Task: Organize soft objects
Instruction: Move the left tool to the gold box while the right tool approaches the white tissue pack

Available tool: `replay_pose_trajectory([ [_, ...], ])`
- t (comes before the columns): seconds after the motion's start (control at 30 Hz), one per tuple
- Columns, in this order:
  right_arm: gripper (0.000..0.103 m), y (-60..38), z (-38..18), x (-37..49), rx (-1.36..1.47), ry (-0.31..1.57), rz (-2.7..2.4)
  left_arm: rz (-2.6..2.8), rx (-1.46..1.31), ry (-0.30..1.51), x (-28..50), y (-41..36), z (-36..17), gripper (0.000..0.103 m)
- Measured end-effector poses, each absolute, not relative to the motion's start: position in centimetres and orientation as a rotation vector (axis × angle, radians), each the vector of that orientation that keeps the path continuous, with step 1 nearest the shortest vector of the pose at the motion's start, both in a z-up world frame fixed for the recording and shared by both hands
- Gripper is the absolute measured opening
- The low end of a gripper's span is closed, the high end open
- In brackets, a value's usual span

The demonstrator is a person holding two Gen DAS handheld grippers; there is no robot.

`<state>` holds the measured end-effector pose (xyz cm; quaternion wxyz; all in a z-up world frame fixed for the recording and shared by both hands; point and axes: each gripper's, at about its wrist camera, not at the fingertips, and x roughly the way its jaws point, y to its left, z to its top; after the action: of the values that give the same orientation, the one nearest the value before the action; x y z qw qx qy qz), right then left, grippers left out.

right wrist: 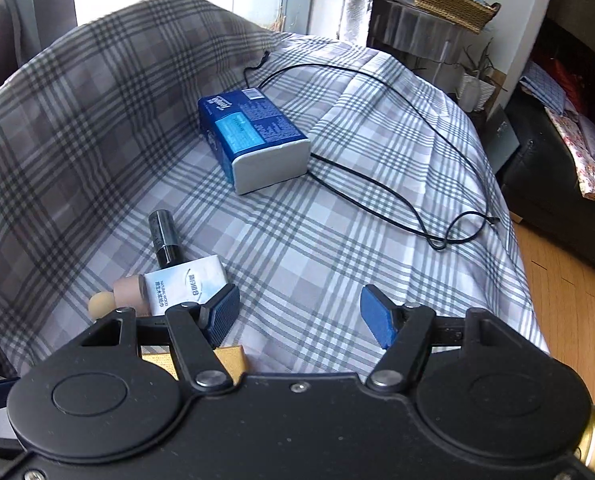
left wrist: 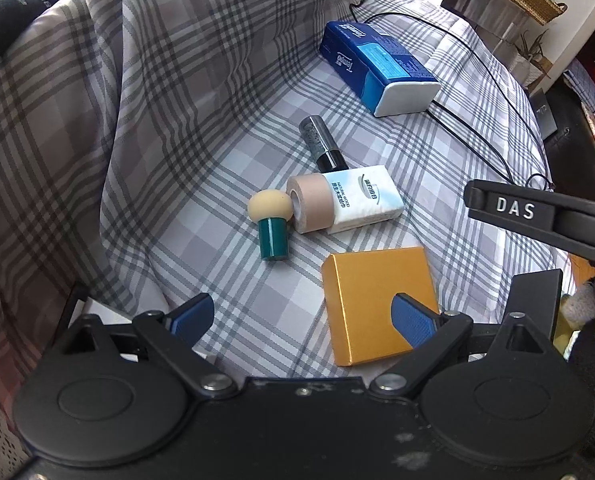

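Jaws: left gripper (left wrist: 303, 320) stood wide, empty; right gripper (right wrist: 299, 316) half open, empty. Small tissue pack (left wrist: 363, 198) lay on plaid cloth (left wrist: 217, 140), just beyond gold box (left wrist: 377, 304), touching tape roll (left wrist: 309, 208). Puff (left wrist: 267, 224) beside roll. Pack probably light, squashy; pinch across short sides.

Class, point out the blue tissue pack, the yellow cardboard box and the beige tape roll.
Blue tissue pack (right wrist: 253, 128): right wrist view, top face.
Yellow cardboard box (left wrist: 373, 280): left wrist view, top face.
Beige tape roll (left wrist: 311, 200): left wrist view, curved side.
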<state>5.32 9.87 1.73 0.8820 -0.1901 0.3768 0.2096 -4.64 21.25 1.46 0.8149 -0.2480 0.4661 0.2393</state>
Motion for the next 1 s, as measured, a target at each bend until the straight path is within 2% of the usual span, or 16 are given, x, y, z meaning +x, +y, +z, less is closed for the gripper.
replay_pose_trajectory([
  [0.57,0.064,15.9,-2.7,9.1,-0.493,0.923,0.583,0.591,-0.548,0.994,-4.8,22.1,0.7,0.095],
  [1.0,0.064,17.6,-3.7,9.5,-0.479,0.942,0.659,0.594,-0.549,0.996,-4.7,22.2,0.5,0.095],
])
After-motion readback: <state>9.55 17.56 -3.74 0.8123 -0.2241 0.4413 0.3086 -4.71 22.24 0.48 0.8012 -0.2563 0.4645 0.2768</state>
